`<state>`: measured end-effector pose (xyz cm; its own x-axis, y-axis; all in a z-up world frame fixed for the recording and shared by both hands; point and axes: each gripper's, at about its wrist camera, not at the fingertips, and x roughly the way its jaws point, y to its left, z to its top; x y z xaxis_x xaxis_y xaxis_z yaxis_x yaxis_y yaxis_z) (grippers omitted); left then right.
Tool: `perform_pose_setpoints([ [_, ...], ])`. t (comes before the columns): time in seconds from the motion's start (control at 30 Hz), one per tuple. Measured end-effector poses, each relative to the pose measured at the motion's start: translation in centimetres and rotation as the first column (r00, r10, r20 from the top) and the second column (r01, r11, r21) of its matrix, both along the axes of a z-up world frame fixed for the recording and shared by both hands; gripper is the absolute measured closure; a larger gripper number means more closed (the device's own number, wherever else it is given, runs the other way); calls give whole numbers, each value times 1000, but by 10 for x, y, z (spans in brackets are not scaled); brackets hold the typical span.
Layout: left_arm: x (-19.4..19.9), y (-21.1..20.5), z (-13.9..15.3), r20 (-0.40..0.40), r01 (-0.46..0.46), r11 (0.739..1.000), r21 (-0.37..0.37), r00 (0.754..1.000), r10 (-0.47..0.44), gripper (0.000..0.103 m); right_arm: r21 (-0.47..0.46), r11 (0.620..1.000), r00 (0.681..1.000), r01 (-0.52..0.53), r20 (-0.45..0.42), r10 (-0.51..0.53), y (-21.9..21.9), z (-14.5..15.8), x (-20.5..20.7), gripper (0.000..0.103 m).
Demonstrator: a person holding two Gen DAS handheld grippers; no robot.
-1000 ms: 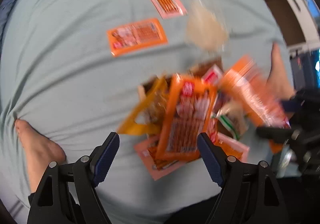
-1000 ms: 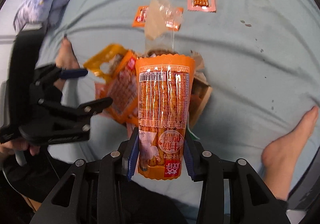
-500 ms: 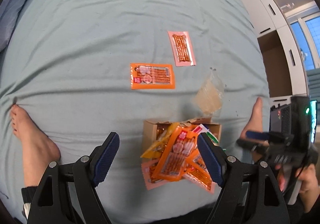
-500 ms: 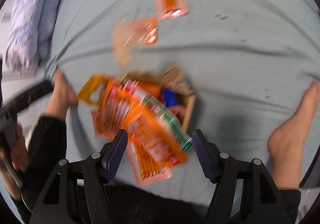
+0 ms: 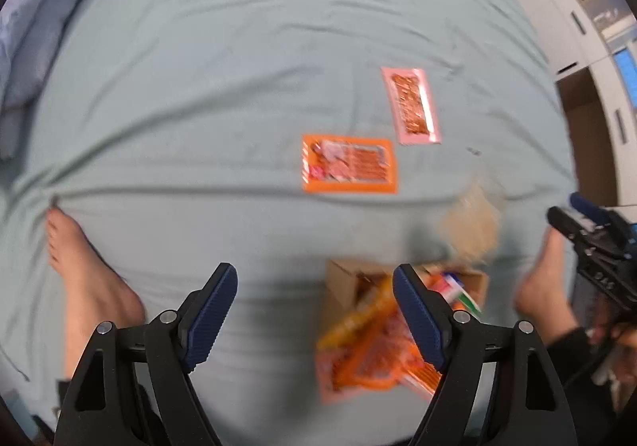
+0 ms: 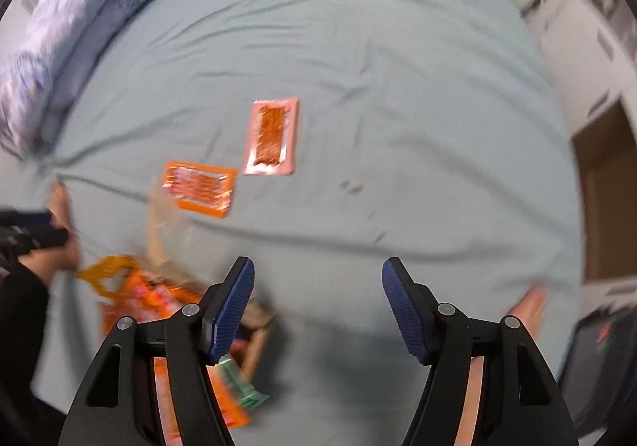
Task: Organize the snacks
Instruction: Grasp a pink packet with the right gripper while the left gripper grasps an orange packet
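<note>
A small cardboard box point(image 5: 342, 282) lies on the pale green bed sheet with a pile of orange snack packets point(image 5: 374, 354) spilling from it. An orange packet point(image 5: 349, 164) and a pink packet point(image 5: 412, 105) lie flat farther out. My left gripper point(image 5: 314, 310) is open and empty, above the sheet just left of the box. My right gripper point(image 6: 316, 306) is open and empty; the pile point(image 6: 159, 306) is at its lower left. The orange packet point(image 6: 199, 189) and pink packet point(image 6: 272, 135) show ahead of it. A clear wrapper point(image 5: 471, 225) lies beside the box.
Bare feet rest on the sheet point(image 5: 199, 87) at left point(image 5: 87, 274) and right point(image 5: 541, 278). A bundled blue duvet point(image 6: 67, 47) lies at the far left. White cabinets point(image 5: 557, 8) and a brown opening point(image 6: 605, 191) stand beyond the bed's right edge.
My right gripper let go of the tall orange packet, which dropped onto the pile, and both grippers have pulled back and swung up away from the box.
</note>
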<state>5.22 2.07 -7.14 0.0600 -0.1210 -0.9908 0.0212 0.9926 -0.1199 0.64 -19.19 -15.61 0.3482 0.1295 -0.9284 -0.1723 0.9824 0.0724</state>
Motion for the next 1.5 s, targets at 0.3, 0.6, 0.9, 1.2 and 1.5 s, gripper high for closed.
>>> perform_pose_setpoints([
  [0.3, 74, -32, -12, 122, 189, 957, 219, 968, -219, 0, -5, 993, 954, 117, -277, -114, 14, -54, 64, 37],
  [0.6, 105, -22, -81, 118, 310, 926, 215, 933, -339, 0, 73, 995, 941, 66, -337, -37, 25, -101, 112, 37],
  [0.9, 92, -31, -121, 41, 430, 893, 131, 898, -438, 0, 56, 998, 942, 28, -337, -8, 102, -162, 203, 35],
  [1.2, 73, -52, -141, 21, 546, 810, 211, 826, -563, 0, -21, 990, 956, -141, -263, 131, 125, -149, 183, 76],
  [1.5, 64, -92, -149, 32, 615, 718, 325, 752, -659, 0, 208, 972, 963, -111, -218, 157, 61, -86, 126, 99],
])
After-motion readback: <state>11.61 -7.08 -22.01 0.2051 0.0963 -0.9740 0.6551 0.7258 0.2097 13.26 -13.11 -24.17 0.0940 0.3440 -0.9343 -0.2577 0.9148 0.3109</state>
